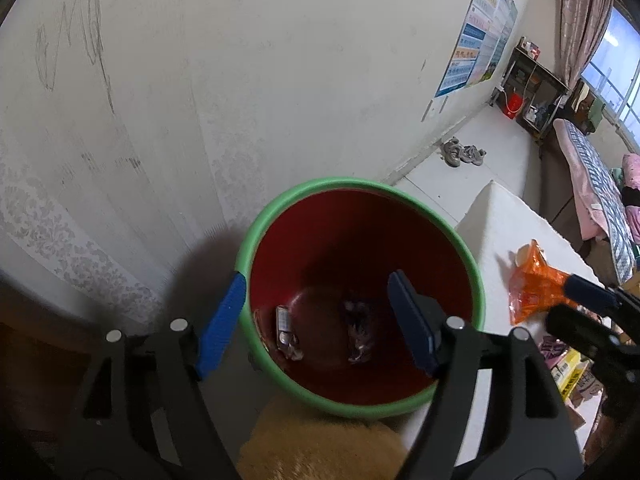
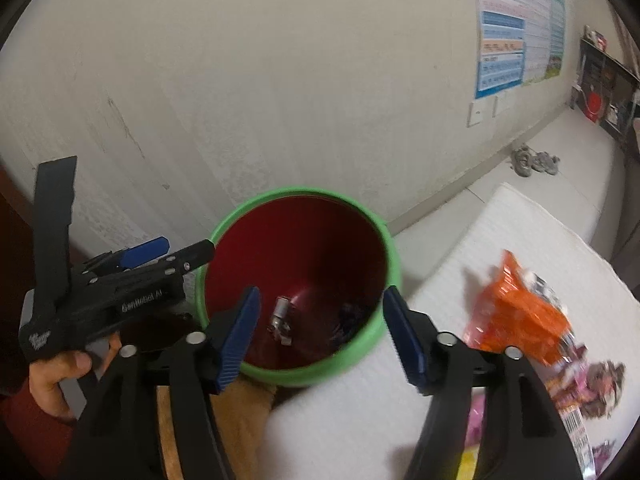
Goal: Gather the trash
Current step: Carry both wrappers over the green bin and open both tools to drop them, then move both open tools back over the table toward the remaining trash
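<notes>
A red bin with a green rim (image 1: 276,208) (image 2: 296,192) stands by the wall. Inside lie a small silvery wrapper (image 1: 285,330) (image 2: 280,316) and a dark crumpled wrapper (image 1: 358,330) (image 2: 346,320). My left gripper (image 1: 316,320) is open and empty, hovering over the bin's mouth; it also shows in the right wrist view (image 2: 172,252). My right gripper (image 2: 320,336) is open and empty above the bin's near rim; its fingers (image 1: 588,292) show in the left view beside an orange snack bag (image 1: 536,284) (image 2: 520,308) on the white mattress (image 1: 496,220) (image 2: 500,232).
More wrappers (image 2: 584,392) (image 1: 572,372) lie on the mattress at the right. A tan furry thing (image 1: 320,448) sits below the bin. Shoes (image 1: 460,152), a dark shelf (image 1: 532,88) and a bed (image 1: 592,176) are further back.
</notes>
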Motion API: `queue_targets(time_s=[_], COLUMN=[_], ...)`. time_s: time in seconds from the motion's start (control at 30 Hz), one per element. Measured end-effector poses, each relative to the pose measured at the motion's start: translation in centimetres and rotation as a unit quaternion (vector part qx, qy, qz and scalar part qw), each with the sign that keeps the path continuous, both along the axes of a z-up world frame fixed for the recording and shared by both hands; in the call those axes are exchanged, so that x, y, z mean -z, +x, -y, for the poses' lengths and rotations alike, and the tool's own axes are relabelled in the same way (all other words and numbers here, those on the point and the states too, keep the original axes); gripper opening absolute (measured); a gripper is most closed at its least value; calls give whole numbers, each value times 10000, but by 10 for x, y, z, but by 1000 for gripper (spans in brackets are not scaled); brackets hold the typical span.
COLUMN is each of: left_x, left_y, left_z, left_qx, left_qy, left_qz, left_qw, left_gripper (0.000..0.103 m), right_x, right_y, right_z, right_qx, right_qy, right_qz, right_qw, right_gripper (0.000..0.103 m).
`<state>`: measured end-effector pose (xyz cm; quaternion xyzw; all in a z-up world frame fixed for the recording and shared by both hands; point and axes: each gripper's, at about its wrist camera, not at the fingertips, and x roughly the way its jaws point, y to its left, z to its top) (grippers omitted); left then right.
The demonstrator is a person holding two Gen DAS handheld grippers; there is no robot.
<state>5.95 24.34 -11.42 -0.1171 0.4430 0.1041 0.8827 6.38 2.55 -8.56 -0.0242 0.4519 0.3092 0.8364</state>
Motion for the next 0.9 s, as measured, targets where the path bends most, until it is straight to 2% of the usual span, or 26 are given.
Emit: queue_targets(time_s=[0.17,0.43,0.5,0.57,0.63,0.67,0.77,0.9], left_x=[-7,-5,-1,3,9,13,25,48], left_y=[-5,-13,-17,-20,-21,-21,-15,0], left_z=[22,94,126,162,196,219,254,285], left_qx=[189,945,1376,1963,2510,2860,3292,3509], left_qy=[46,-125,-245,-237,-148,-143,-153,-203], left_qz=[19,-87,-159,-223,-297,-363,-529,-933], left_qw=[9998,9954,9901,9800,9674,9574,9427,9315], left_gripper=[72,72,73,73,73,73,75,75], right_x=[-3,11,16,21,29,32,39,42], right_y=[-24,-56,-68,-80,-90,-94,-105,-116], right_z=[59,191,217,234,250,254,260,265], right_qx=[375,1586,1875,2062,2197,2231,2258,2362], right_qy=[-127,-520,-519,-487,-446,-413,-286,-95], right_qz=[63,-41,-133,-232,-356,-410,-531,-621], right_qw=[9992,9860,9808,9770,9739,9731,9723,9697], right_gripper=[64,64,64,64,64,64,64,64])
